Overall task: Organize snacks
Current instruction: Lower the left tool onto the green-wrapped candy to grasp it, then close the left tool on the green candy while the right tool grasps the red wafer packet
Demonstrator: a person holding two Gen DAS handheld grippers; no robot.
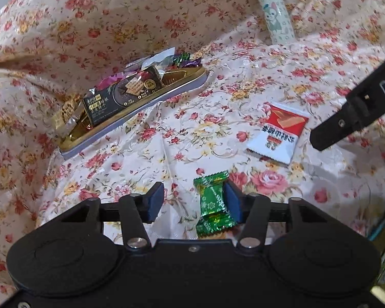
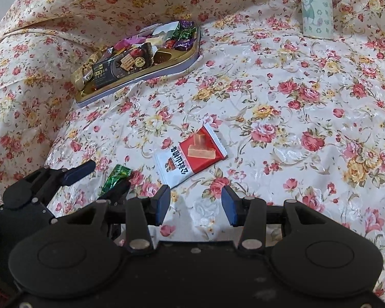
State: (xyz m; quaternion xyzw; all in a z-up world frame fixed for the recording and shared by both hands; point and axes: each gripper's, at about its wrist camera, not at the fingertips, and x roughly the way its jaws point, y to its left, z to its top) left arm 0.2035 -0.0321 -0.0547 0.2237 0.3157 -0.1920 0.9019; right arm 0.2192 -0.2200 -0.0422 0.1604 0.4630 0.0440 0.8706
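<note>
Green foil candy (image 1: 214,200) lies on the floral cloth (image 1: 320,77) between the fingers of the left gripper (image 1: 193,201); its wrapper touches the right pad while the left pad stands clear, so the claw is spread, not pinching. At about two o'clock from the candy lies a red-and-white snack packet (image 1: 278,133). The tin tray (image 1: 141,107), heaped with wrapped snacks, sits at about ten o'clock. A printed bottle (image 1: 276,12) stands at one o'clock. The right gripper (image 2: 196,205) hangs spread and empty, with the packet at its twelve o'clock.
</note>
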